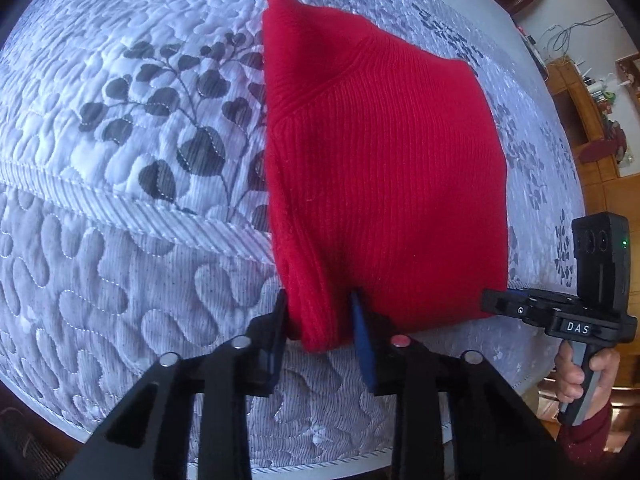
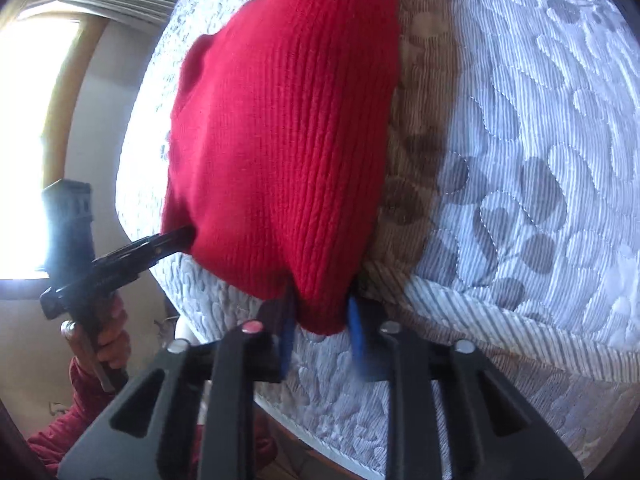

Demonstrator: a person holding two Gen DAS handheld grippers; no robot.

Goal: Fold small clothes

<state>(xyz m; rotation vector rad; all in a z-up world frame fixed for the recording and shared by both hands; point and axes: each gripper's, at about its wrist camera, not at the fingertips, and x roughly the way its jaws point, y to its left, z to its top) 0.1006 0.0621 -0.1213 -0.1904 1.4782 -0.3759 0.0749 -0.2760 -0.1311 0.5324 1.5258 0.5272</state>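
Note:
A red knit sweater lies folded on the quilted bedspread, its ribbed collar at the far end. My left gripper is shut on the sweater's near left corner, with the cloth bunched between its blue pads. My right gripper is shut on the near right corner of the same sweater. The right gripper also shows in the left wrist view, at the sweater's right edge. The left gripper shows in the right wrist view, with its tip under the cloth.
The bedspread's near edge runs close below the grippers. Wooden furniture with clutter stands at the right. A bright window with a curtain is at the left.

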